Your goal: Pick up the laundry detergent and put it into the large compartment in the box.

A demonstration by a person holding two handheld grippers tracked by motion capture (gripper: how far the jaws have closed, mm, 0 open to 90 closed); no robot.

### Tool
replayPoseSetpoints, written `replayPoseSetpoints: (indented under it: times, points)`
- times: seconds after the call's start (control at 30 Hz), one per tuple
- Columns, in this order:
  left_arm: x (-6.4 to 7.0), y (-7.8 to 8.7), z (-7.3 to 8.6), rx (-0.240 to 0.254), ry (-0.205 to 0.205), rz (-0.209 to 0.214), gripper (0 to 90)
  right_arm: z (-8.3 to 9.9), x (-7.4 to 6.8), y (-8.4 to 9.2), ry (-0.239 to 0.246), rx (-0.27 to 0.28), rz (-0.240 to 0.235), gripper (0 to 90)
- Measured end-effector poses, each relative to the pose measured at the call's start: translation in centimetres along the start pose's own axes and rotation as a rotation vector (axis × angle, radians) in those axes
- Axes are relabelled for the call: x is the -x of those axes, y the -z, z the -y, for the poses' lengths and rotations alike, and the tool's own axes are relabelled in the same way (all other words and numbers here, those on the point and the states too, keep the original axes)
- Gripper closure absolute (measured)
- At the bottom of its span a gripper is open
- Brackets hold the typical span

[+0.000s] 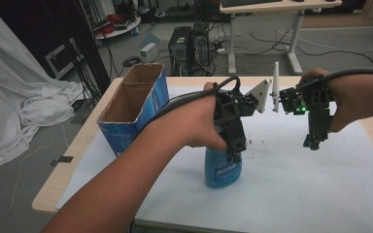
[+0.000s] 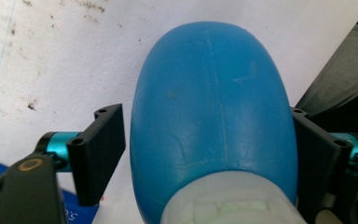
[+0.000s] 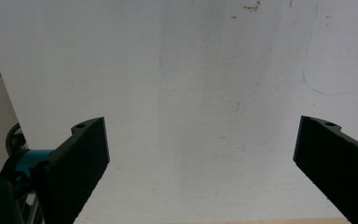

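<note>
The blue plastic bottle (image 1: 222,171) stands upright on your white-covered counter (image 1: 291,184), long axis vertical, directly beneath your left hand-held gripper (image 1: 236,154) (one pad touching, the other just apart, half-closed).

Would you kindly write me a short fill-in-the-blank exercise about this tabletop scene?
1. The left gripper reaches down over a ____ bottle.
2. The cardboard box stands on the table's ____ side in the high view.
3. Between the right gripper jaws there is ____ but white table cover.

Missing words: blue; left; nothing
</note>
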State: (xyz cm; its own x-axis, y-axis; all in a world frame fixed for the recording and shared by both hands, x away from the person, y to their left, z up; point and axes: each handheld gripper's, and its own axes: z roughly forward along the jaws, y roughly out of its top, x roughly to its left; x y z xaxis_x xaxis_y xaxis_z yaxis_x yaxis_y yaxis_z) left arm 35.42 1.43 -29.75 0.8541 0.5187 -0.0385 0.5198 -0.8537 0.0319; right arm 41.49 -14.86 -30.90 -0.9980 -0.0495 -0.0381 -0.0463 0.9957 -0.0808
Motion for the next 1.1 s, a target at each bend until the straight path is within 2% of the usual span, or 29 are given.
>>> replayPoseSetpoints:
  times: [0.23,0.27,0.4,0.63,0.83,1.1]
  points:
    - [-0.09,0.12,-0.1,0.002,0.002,-0.004,21.2,0.2,-0.04,0.05,-0.015,-0.008,-0.001,2.4]
    - [-0.03,0.12,-0.16,0.008,0.005,-0.003,21.6,0.18,0.05,-0.03,-0.001,0.001,0.001,2.4]
    - [0.03,0.08,-0.3,-0.001,-0.006,-0.005,25.6,0.08,-0.04,0.02,-0.01,-0.006,0.0,2.4]
    - [0.04,0.19,-0.23,0.0,-0.003,-0.006,28.8,0.18,0.11,-0.08,0.001,0.0,0.005,2.4]
    - [0.16,0.18,-0.31,-0.003,-0.003,-0.008,32.5,0.1,-0.03,-0.01,-0.012,-0.007,0.003,2.4]
    - [0.29,0.3,-0.49,0.004,-0.005,-0.02,32.8,0.1,0.0,-0.1,-0.006,-0.004,0.004,2.4]
